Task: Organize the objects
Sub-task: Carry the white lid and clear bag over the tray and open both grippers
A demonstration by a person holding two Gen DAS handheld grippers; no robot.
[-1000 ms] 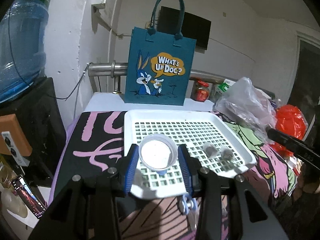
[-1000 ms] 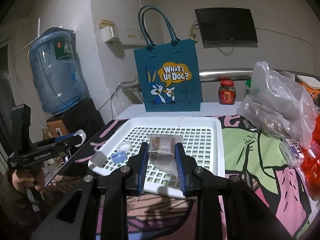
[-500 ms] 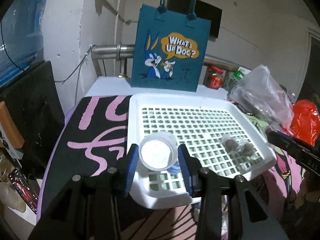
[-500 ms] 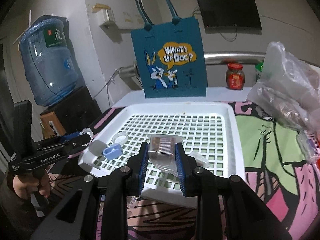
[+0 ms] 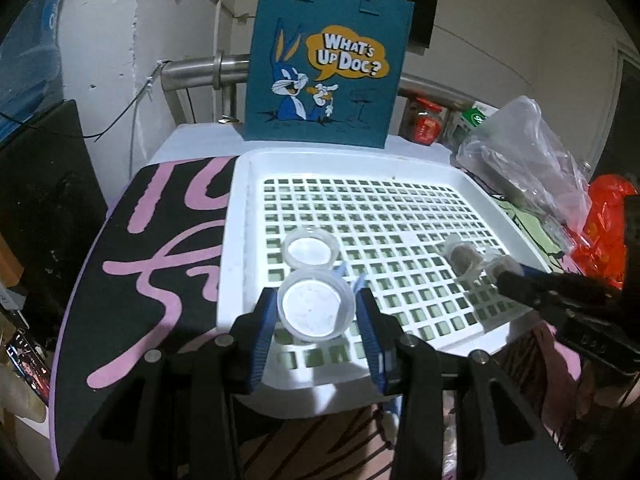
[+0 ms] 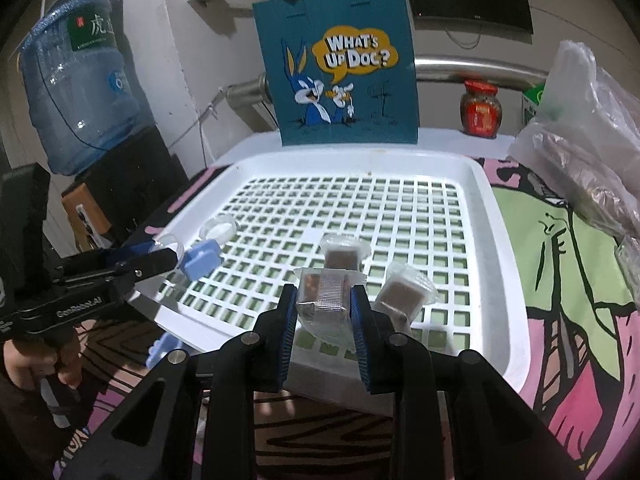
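My left gripper (image 5: 316, 300) is shut on a small clear round cup with a white inside (image 5: 316, 309), held just over the near left part of the white lattice tray (image 5: 240, 216). A second such cup (image 5: 311, 249) lies in the tray right behind it, with a small blue piece (image 6: 202, 262) beside them. My right gripper (image 6: 324, 292) is shut on a clear-wrapped brown packet (image 6: 322, 298) low over the tray's (image 6: 496, 264) near edge. Two like packets (image 6: 340, 254) (image 6: 404, 290) lie in the tray beside its fingers.
A teal cartoon tote bag (image 6: 340, 68) stands behind the tray. Clear plastic bags (image 6: 592, 140) and a red-lidded jar (image 6: 480, 110) sit at the right, a red bag (image 5: 608, 220) beyond. A water bottle (image 6: 76, 92) stands at the left. A hand (image 6: 24, 360) holds the left gripper's handle.
Both grippers have come down and forward over the tray, each still holding its load. The tray now fills more of both views.
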